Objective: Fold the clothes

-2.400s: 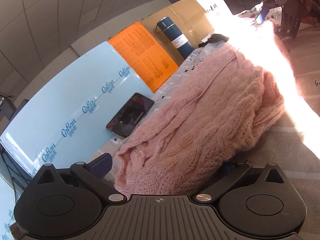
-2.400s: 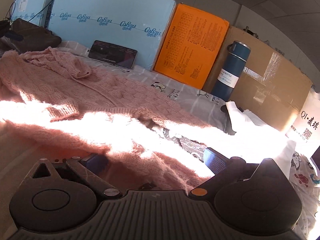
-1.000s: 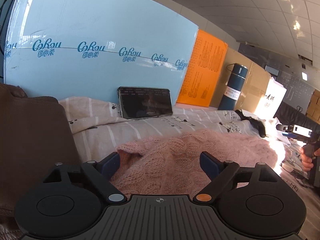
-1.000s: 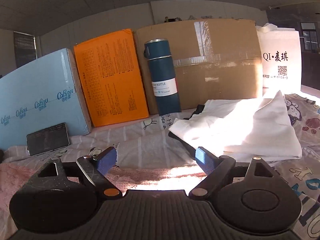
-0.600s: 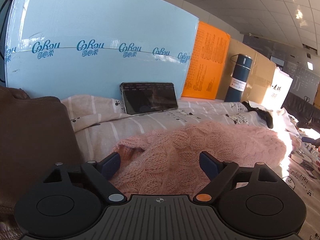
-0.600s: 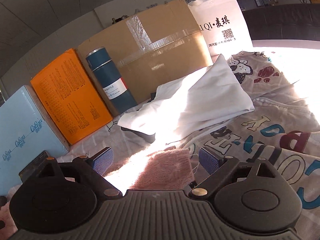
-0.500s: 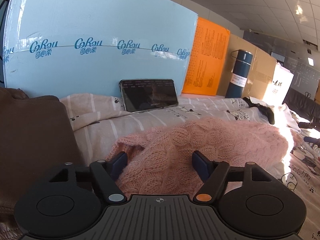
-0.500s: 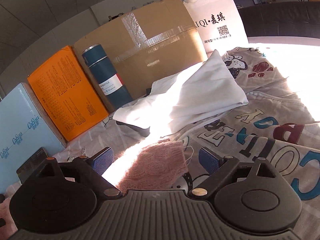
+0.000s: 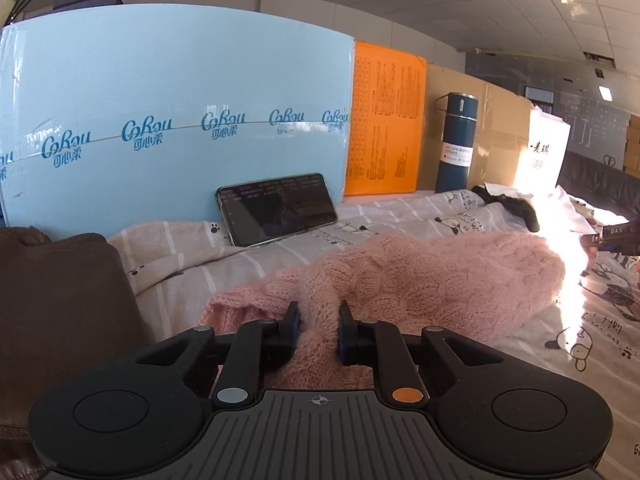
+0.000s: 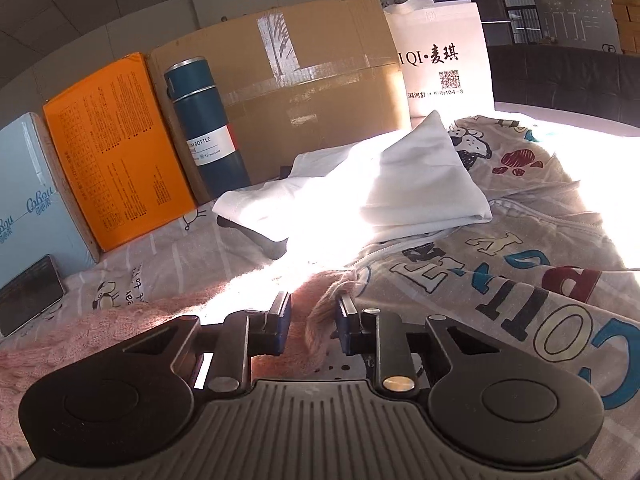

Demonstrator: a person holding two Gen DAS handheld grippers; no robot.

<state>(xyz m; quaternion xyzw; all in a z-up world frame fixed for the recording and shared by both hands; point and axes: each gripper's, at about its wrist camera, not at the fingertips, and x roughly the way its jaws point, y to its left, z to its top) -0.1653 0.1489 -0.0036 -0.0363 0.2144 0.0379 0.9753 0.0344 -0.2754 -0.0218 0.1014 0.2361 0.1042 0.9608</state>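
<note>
A pink knitted sweater (image 9: 420, 276) lies folded over on the printed bedsheet (image 9: 400, 216). My left gripper (image 9: 319, 322) is shut on a bunched fold at the sweater's left end. The sweater's other end shows in the right wrist view (image 10: 132, 320), stretching left. My right gripper (image 10: 310, 314) is shut on the sweater's right edge, with a fuzzy strip of knit pinched between its fingers. Part of the right gripper shows at the far right of the left wrist view (image 9: 612, 236).
A brown garment (image 9: 56, 300) lies at the left. A phone (image 9: 276, 208) leans on a light blue box (image 9: 168, 120). An orange box (image 10: 116, 148), a blue bottle (image 10: 208, 124), a cardboard box (image 10: 304, 100) and a white bag (image 10: 444, 64) line the back. A white garment (image 10: 384, 188) and a lettered grey garment (image 10: 520, 280) lie to the right.
Both grippers have closed from wide open onto the sweater: the left on its left end, the right on its right edge. The sweater was folded over before that.
</note>
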